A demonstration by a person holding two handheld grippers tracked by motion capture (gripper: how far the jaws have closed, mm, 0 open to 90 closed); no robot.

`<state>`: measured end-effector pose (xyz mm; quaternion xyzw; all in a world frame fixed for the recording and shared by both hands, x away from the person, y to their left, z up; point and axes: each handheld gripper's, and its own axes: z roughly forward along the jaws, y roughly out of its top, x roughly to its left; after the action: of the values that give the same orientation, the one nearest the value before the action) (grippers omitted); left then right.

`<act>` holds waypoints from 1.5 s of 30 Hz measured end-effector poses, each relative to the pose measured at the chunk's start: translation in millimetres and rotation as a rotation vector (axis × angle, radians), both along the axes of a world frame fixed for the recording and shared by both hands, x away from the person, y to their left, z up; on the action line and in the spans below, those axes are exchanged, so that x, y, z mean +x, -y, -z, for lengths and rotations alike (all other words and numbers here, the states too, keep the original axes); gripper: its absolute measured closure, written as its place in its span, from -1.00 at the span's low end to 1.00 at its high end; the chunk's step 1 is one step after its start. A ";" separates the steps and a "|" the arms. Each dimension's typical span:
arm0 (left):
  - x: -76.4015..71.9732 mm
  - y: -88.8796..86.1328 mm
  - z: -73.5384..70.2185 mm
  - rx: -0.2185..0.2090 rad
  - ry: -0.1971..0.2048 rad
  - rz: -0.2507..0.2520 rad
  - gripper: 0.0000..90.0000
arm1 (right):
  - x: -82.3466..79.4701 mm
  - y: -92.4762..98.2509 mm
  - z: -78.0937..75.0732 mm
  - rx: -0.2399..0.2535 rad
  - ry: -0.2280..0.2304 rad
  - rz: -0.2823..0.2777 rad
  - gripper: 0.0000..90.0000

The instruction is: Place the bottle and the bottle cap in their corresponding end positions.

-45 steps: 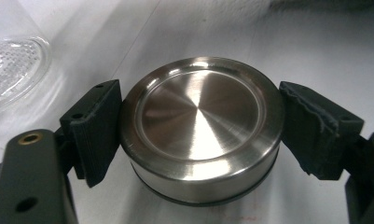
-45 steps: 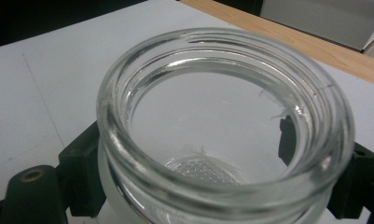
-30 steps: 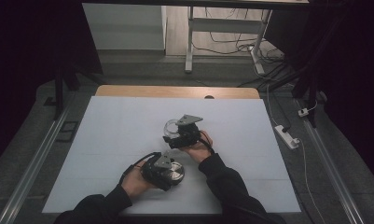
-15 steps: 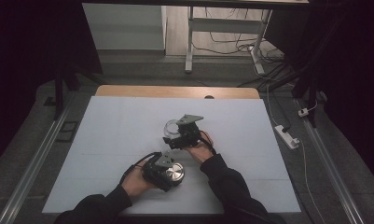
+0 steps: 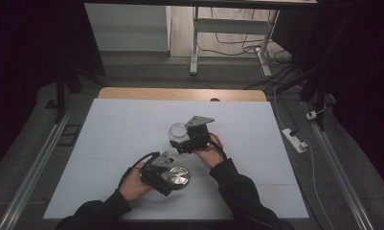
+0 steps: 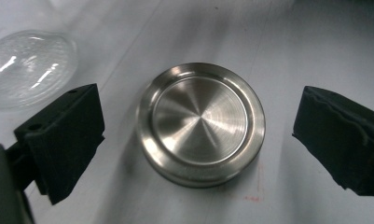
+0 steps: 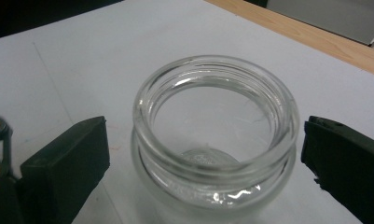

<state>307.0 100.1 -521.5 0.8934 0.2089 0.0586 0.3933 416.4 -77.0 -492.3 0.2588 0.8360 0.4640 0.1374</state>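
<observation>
Both forearms in dark sleeves enter from bottom of high view, bent toward each other. Left hand holds left tool low and near body. Right hand holds right tool farther forward. Jaws of both tools have just been opening, now wide apart, pads pressing nothing.

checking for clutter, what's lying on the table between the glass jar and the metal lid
Nothing lies there: in the high view the stretch of white table between the glass jar and the metal lid is bare.
</observation>
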 end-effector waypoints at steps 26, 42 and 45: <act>-28.4 -67.8 -12.5 -0.054 -0.034 -0.161 -1.00 | -46.9 50.8 -14.6 0.008 -0.056 -0.009 -1.00; -59.6 -118.5 -15.9 -0.119 -0.034 -0.286 -1.00 | -77.9 90.6 -17.7 0.020 -0.035 0.032 -1.00; -65.6 -126.8 -16.0 -0.127 -0.034 -0.306 -1.00 | -85.2 99.4 -16.2 0.002 -0.018 0.041 -1.00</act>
<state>241.5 226.9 -505.5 0.8254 0.3525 0.0892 0.4320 331.2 -176.4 -476.1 0.2802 0.8314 0.4594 0.1389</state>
